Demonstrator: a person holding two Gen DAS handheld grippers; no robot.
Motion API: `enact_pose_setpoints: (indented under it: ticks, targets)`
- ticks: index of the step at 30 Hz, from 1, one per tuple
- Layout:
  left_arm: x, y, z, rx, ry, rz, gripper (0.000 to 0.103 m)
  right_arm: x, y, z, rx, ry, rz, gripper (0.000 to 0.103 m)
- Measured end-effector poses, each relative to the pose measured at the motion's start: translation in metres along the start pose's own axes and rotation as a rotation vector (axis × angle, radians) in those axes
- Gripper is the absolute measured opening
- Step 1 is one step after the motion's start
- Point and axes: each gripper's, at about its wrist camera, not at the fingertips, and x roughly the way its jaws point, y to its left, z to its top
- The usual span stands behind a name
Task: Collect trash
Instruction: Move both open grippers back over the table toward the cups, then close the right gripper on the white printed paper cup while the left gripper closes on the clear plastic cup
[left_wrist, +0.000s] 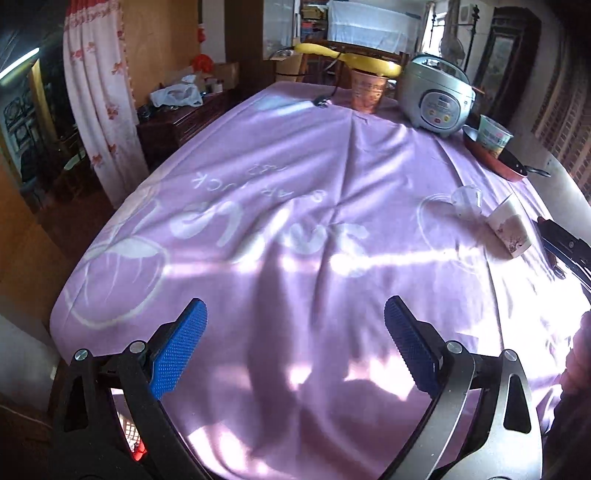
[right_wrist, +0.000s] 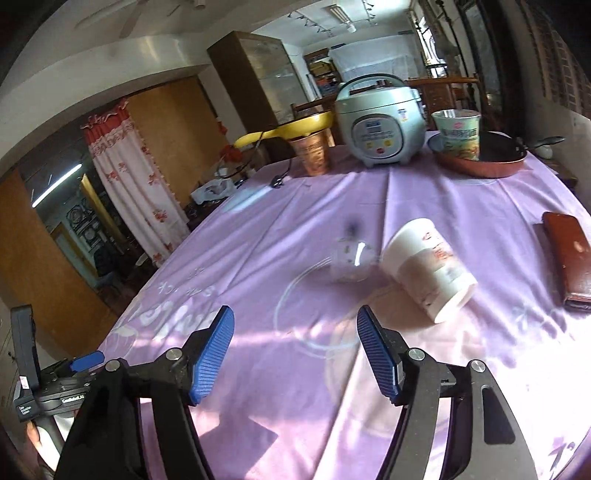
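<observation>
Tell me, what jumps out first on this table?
The purple tablecloth fills both views. Near the right gripper, open and empty, a white paper cup lies tipped beside a small clear cup. At the far edge stands a grey rice cooker, with a red pan holding a noodle cup.

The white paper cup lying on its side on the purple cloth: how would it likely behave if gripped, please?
The white paper cup looks empty, so probably light. Its thin wall may crush under firm fingers. Lying tipped over, it could roll in an arc when nudged.
</observation>
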Motion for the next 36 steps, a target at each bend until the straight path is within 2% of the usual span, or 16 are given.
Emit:
enact_pose_setpoints:
  ticks: [7,11,14,16,20,23,28,30,31,32,36]
  targets:
    - [0.019,-0.052,0.042,0.055,0.03,-0.079,0.093,0.021,-0.047,0.024,-0.021,-0.02,-0.133,0.079]
    - [0.031,-0.078,0.061,0.078,0.053,-0.12,0.093,0.035,-0.069,0.023,-0.008,-0.01,-0.143,0.081]
    - [0.045,-0.1,0.074,0.089,0.078,-0.152,0.093,0.045,-0.081,0.022,0.024,0.029,-0.15,0.082]
    - [0.058,-0.114,0.083,0.088,0.101,-0.181,0.093,0.048,-0.084,0.02,0.046,0.039,-0.138,0.085]
    - [0.085,-0.137,0.099,0.063,0.146,-0.237,0.093,0.058,-0.085,0.017,0.033,0.076,-0.177,0.085]
    - [0.104,-0.149,0.107,0.034,0.171,-0.251,0.093,0.062,-0.084,0.017,0.012,0.075,-0.215,0.085]
    - [0.125,-0.157,0.115,-0.011,0.203,-0.289,0.094,0.068,-0.085,0.014,0.011,0.107,-0.218,0.085]
    - [0.13,-0.16,0.117,-0.017,0.205,-0.302,0.094,0.068,-0.086,0.014,0.016,0.107,-0.217,0.082]
    - [0.13,-0.162,0.117,-0.018,0.201,-0.305,0.093,0.067,-0.087,0.014,0.018,0.103,-0.217,0.072]
    - [0.132,-0.163,0.117,-0.017,0.192,-0.303,0.094,0.064,-0.088,0.015,0.023,0.09,-0.226,0.068]
    - [0.138,-0.169,0.114,0.014,0.158,-0.276,0.094,0.05,-0.093,0.02,0.052,0.026,-0.254,0.064]
